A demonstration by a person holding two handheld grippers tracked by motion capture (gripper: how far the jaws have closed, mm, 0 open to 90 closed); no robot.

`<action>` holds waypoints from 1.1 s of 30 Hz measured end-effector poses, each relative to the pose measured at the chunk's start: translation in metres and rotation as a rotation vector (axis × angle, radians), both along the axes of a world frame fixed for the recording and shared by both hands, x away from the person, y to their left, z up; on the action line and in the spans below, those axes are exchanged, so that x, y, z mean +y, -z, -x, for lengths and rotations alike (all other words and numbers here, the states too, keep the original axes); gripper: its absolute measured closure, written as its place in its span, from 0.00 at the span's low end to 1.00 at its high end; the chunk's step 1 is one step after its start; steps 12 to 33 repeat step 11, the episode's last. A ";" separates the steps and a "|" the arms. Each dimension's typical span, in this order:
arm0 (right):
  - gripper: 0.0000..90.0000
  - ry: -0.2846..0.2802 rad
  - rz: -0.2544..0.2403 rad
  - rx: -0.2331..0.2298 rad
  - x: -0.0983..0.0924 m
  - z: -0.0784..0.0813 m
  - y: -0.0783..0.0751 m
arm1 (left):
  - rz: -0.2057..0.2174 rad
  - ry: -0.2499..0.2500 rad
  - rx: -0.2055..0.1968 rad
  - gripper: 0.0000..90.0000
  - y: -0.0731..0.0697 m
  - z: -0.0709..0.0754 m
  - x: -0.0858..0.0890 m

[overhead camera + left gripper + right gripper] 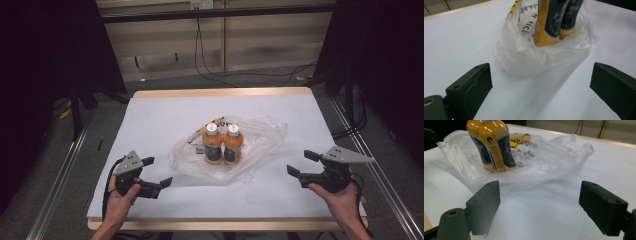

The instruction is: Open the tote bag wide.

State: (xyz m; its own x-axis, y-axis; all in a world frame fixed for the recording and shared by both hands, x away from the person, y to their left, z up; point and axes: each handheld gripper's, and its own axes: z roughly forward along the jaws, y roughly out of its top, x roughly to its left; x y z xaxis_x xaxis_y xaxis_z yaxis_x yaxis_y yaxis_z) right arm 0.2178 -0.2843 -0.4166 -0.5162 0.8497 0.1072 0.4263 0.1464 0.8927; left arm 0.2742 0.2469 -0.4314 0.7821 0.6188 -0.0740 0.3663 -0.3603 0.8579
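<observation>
Two orange bottles [223, 143] stand upright, side by side and touching, on a crumpled clear plastic bag [260, 137] in the middle of the white table [165, 117]. The left gripper [155, 172] sits left of the bag, jaws spread and empty. The right gripper [301, 163] sits right of the bag, jaws also spread and empty.

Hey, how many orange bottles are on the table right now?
2. Both stand upright side by side on the crumpled plastic bag at mid-table: the left bottle and the right bottle, touching or nearly so. The bag is see-through, so a hidden third is unlikely.
</observation>
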 end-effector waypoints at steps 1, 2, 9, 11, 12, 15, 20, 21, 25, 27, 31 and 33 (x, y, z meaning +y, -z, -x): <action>0.18 0.013 0.006 0.001 -0.002 0.004 0.001 | -0.004 -0.003 0.010 0.04 0.003 0.003 0.005; 0.18 0.021 0.010 -0.005 -0.005 0.010 0.003 | -0.016 -0.010 0.012 0.04 0.005 0.005 0.007; 0.17 0.094 -0.010 -0.019 -0.020 0.037 0.013 | -0.007 -0.094 0.013 0.04 0.020 0.013 0.032; 0.16 0.101 -0.018 -0.003 -0.025 0.042 0.019 | 0.010 -0.101 0.016 0.03 0.020 0.013 0.035; 0.16 0.101 -0.018 -0.003 -0.025 0.042 0.019 | 0.010 -0.101 0.016 0.03 0.020 0.013 0.035; 0.16 0.101 -0.018 -0.003 -0.025 0.042 0.019 | 0.010 -0.101 0.016 0.03 0.020 0.013 0.035; 0.16 0.101 -0.018 -0.003 -0.025 0.042 0.019 | 0.010 -0.101 0.016 0.03 0.020 0.013 0.035; 0.16 0.101 -0.018 -0.003 -0.025 0.042 0.019 | 0.010 -0.101 0.016 0.03 0.020 0.013 0.035; 0.16 0.101 -0.018 -0.003 -0.025 0.042 0.019 | 0.010 -0.101 0.016 0.03 0.020 0.013 0.035; 0.16 0.101 -0.018 -0.003 -0.025 0.042 0.019 | 0.010 -0.101 0.016 0.03 0.020 0.013 0.035; 0.16 0.101 -0.018 -0.003 -0.025 0.042 0.019 | 0.010 -0.101 0.016 0.03 0.020 0.013 0.035; 0.16 0.101 -0.018 -0.003 -0.025 0.042 0.019 | 0.010 -0.101 0.016 0.03 0.020 0.013 0.035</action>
